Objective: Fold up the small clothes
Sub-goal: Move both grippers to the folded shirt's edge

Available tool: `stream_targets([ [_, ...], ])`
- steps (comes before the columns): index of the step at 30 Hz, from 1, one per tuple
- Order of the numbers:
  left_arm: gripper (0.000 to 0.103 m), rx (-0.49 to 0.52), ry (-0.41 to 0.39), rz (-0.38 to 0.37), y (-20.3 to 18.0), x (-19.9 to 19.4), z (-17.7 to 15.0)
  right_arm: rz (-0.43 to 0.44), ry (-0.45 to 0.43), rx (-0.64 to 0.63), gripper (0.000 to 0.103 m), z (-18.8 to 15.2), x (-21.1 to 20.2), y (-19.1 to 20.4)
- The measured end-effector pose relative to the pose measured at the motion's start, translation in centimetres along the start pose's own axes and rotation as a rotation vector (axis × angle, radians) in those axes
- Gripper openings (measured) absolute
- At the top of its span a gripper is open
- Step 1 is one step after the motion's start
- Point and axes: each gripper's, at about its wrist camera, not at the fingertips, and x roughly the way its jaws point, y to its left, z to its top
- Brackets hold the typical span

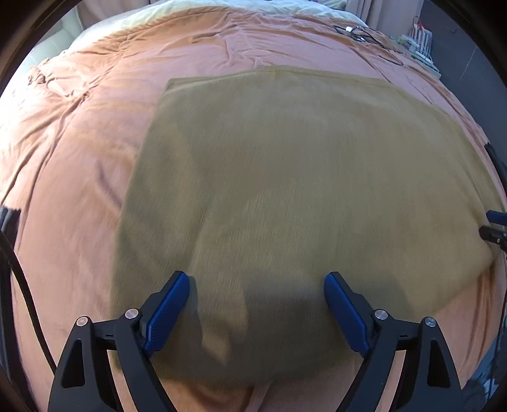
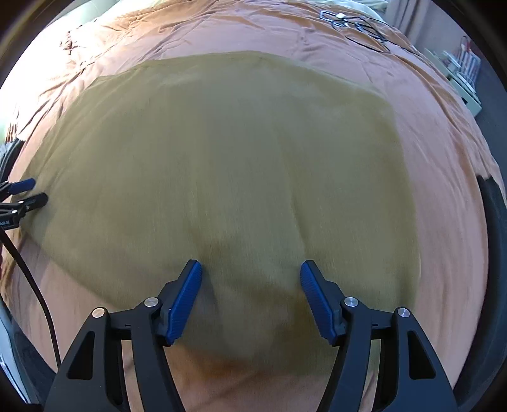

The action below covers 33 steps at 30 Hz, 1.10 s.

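An olive-tan cloth [image 1: 285, 196] lies spread flat on the orange bedspread [image 1: 79, 158]; it also shows in the right wrist view [image 2: 228, 164]. My left gripper [image 1: 256, 279] is open and empty, its blue pads hovering over the cloth's near edge. My right gripper [image 2: 251, 269] is open and empty above the cloth's near part. The right gripper's tips show at the right edge of the left wrist view [image 1: 494, 226]. The left gripper's tips show at the left edge of the right wrist view [image 2: 27, 193]. The image is motion-blurred.
Black cables [image 1: 364, 33] lie on the bedspread [image 2: 443, 158] at the far right, also in the right wrist view [image 2: 355, 25]. A rack with items [image 1: 421, 41] stands beyond the bed's far right corner. A pale sheet [image 1: 104, 22] shows at the bed's far end.
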Motion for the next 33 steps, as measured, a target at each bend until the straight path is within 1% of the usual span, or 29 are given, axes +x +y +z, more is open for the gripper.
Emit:
stream_targets([
  [3,0.088,-0.007,-0.006,0.001,0.3,-0.6,-1.5,-0.005,0.004,0.020,0.064,-2.2,-0.3,-0.2],
  [8,0.088,-0.045,-0.002,-0.004,1.7,-1.1,-3.7,-0.014,-0.018,0.067,0.064,-4.4,-1.3,-0.6],
  [11,0.084,-0.058,-0.003,-0.003,2.2,-1.9,-4.7,-0.019,-0.015,0.099,0.064,-5.4,-2.0,-0.6],
  [14,0.077,-0.072,-0.012,-0.017,2.8,-3.1,-5.5,-0.018,-0.015,0.130,0.064,-6.1,-3.0,-0.5],
  [16,0.069,-0.093,-0.031,-0.037,3.5,-3.9,-5.7,0.010,-0.033,0.153,0.064,-6.3,-4.0,-0.4],
  [18,0.065,-0.125,-0.057,-0.058,4.5,-4.7,-5.8,0.031,-0.056,0.159,0.064,-6.2,-5.1,0.3],
  [22,0.044,-0.209,-0.081,-0.096,6.9,-5.7,-5.7,0.064,-0.102,0.148,0.064,-5.8,-7.1,1.7],
  [24,0.041,-0.251,-0.085,-0.113,8.0,-5.9,-5.6,0.081,-0.125,0.138,0.064,-5.5,-8.1,2.7],
  [26,0.041,-0.292,-0.082,-0.133,9.0,-5.7,-5.5,0.107,-0.144,0.137,0.063,-5.1,-8.7,3.6],
  [28,0.041,-0.323,-0.073,-0.168,9.7,-5.4,-5.4,0.137,-0.155,0.142,0.063,-4.9,-9.1,4.4],
  [29,0.041,-0.332,-0.068,-0.183,10.0,-5.2,-5.4,0.152,-0.160,0.144,0.060,-4.7,-9.1,4.6],
  [30,0.041,-0.340,-0.063,-0.195,10.3,-5.0,-5.3,0.170,-0.161,0.144,0.053,-4.3,-9.0,4.6],
  [31,0.041,-0.350,-0.058,-0.200,10.4,-4.7,-5.3,0.189,-0.154,0.147,0.048,-4.1,-8.8,4.9],
  [33,0.040,-0.379,-0.045,-0.207,10.8,-4.2,-5.4,0.216,-0.142,0.154,0.043,-3.7,-8.3,5.1],
])
